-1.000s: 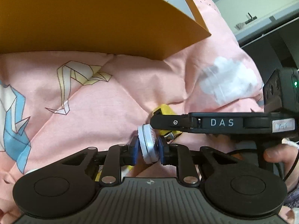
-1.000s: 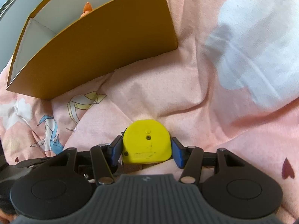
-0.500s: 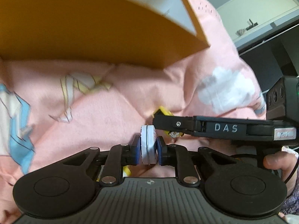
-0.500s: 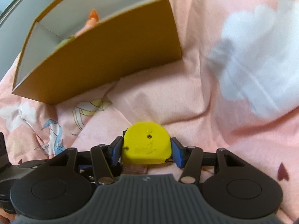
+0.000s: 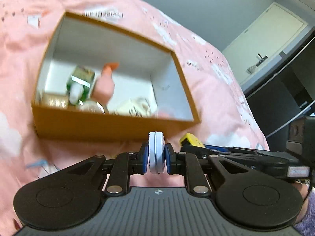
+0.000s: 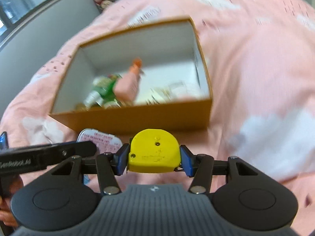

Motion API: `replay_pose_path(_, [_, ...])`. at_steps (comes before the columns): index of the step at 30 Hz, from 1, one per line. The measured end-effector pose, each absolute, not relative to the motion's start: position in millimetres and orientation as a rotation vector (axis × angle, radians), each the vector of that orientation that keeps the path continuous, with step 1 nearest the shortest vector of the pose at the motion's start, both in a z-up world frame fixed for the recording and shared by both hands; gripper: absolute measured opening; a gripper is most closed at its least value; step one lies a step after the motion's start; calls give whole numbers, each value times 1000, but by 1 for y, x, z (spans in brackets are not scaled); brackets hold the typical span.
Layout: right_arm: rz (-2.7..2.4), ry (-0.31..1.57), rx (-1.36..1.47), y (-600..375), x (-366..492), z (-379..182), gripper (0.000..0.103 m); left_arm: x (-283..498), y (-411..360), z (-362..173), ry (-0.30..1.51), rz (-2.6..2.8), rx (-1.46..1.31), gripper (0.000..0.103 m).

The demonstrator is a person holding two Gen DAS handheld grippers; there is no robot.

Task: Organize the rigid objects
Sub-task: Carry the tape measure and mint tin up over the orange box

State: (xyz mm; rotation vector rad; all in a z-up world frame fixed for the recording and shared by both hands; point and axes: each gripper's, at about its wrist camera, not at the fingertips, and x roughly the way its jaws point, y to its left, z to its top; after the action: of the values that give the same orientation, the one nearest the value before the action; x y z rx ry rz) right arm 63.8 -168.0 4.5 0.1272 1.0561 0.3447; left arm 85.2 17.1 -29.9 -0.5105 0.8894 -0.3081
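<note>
The left gripper [image 5: 156,156] has its blue-padded jaws clenched on a small round silver tin with a white lid [image 5: 156,152], held on edge so its rim faces the camera; in the right wrist view the same tin's printed pink-and-white face [image 6: 99,140] shows just beside the left gripper's black body. The right gripper [image 6: 154,158] has its jaws clamped on the flat sides of a yellow plastic tape measure case [image 6: 154,150], lifted clear of the bedding. Both grippers sit side by side, just in front of the near wall of an open orange cardboard box with a white inside [image 5: 110,121], which stands on a pink printed bed cover with white clouds [image 6: 256,78]. Inside the box lie a green-and-white bottle [image 5: 79,86], a pink tube with an orange cap [image 5: 105,84] and some pale items too blurred to identify.
</note>
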Motion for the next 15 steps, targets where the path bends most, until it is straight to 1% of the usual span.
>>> replay_pose_path(5, [387,966,72,-158,76,34,54,105,17,-11,819,-286,-524,19])
replay_pose_path(8, [385,936,44,-153,92,42,54,116,16,-6,798,-265,-523,19])
replay_pose_path(15, [364,938,-35,-137,138,31,54,155,14,-14,797,-209,-514,19])
